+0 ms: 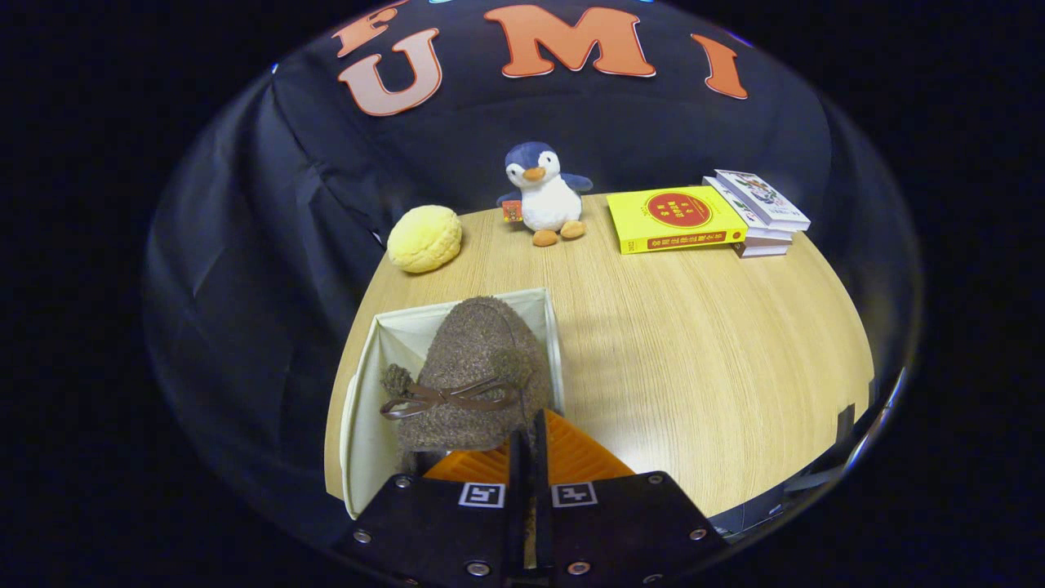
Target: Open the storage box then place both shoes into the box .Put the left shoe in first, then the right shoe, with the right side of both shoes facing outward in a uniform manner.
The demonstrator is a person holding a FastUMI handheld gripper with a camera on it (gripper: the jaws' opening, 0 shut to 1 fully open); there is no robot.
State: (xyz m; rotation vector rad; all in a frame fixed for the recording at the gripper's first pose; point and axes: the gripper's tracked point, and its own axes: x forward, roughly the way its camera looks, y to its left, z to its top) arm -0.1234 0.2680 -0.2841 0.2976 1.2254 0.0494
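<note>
Gripping fuzzy brown shoe [478,367], gripper [529,433] seemingly clamped.

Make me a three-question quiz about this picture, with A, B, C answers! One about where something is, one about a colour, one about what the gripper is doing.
1. Where is the penguin toy?
A. In the box
B. Between the yellow bun and the yellow book
C. On the books

2. What colour is the shoe?
A. Brown
B. Red
C. White

3. The gripper is:
A. Wide open
B. Holding a book
C. Closed on the shoe over the storage box

Answers: B, it stands between them; A, fuzzy brown; C, its fingers pinch the shoe's edge.
</note>
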